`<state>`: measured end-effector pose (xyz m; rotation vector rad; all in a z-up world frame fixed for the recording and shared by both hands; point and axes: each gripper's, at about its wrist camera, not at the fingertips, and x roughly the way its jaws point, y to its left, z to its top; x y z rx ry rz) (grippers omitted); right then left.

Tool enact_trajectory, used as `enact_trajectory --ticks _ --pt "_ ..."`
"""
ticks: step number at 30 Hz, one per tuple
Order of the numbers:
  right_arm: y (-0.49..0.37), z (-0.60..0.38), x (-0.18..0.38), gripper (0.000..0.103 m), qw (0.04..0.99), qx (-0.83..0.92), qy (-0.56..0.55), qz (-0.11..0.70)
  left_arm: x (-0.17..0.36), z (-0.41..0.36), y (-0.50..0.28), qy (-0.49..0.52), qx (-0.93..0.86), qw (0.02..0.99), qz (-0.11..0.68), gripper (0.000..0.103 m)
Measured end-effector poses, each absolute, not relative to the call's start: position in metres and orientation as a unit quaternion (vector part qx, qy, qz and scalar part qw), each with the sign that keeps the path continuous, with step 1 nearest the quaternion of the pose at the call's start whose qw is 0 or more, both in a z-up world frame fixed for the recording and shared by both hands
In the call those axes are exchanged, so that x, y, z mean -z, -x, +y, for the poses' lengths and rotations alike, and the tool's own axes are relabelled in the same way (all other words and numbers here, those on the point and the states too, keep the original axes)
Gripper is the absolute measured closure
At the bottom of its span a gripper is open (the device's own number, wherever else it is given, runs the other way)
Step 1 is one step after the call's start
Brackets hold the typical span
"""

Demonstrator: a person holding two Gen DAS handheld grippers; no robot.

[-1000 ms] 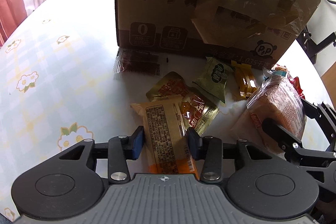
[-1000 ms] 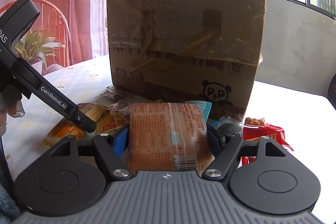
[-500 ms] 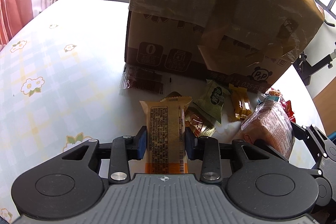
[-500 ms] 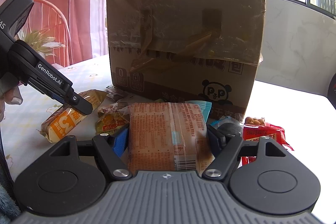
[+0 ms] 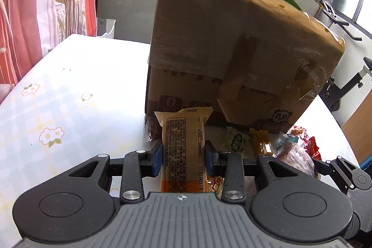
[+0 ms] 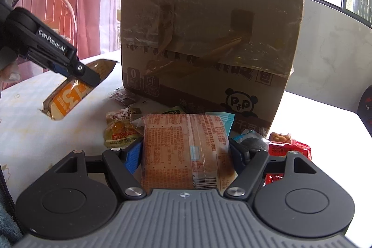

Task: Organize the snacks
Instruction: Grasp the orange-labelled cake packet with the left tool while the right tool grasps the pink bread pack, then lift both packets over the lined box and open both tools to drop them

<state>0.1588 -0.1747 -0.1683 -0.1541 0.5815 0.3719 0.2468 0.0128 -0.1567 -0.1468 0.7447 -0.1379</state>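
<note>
My left gripper (image 5: 183,156) is shut on an orange and tan snack bar (image 5: 184,150) and holds it in the air, tilted toward the tall cardboard box (image 5: 232,57). It also shows in the right wrist view (image 6: 72,92) at the left, clear of the table. My right gripper (image 6: 184,155) is shut on a large brown bread packet (image 6: 186,150) low over the table, in front of the box (image 6: 209,38). That packet shows at the right of the left wrist view (image 5: 295,159).
Loose snacks lie before the box: a dark flat packet (image 6: 125,97), a yellow-red pouch (image 6: 121,131), a green packet (image 5: 237,141), an orange packet (image 5: 262,143) and red packets (image 6: 288,148). The floral tablecloth (image 5: 58,108) stretches left. A chair and lamp stand behind.
My left gripper has lifted the snack bar off the table and raised it toward the box. My right gripper has stayed still with the bread packet.
</note>
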Motion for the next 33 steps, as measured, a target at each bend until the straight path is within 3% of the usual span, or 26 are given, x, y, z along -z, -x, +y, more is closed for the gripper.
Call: enact_trajectory --ticks 9,17,26,33 --pt "-0.157 -0.188 0.12 0.029 0.948 -0.192 0.038 0.251 0.093 0.02 -0.233 0.057 0.11 0.96 0.252 0.065" --pt "-0.172 -0.201 0.042 0.029 0.964 -0.209 0.021 0.162 0.031 0.001 -0.257 0.038 0.171 0.97 0.167 0.065" --pt "-0.263 -0.186 -0.016 0.029 0.972 -0.184 0.069 0.126 0.001 -0.017 -0.354 0.03 0.162 0.971 0.171 0.065" --pt "-0.354 -0.157 -0.006 0.029 0.969 -0.108 0.1 0.198 0.016 -0.03 -0.421 0.02 0.115 0.97 0.213 0.064"
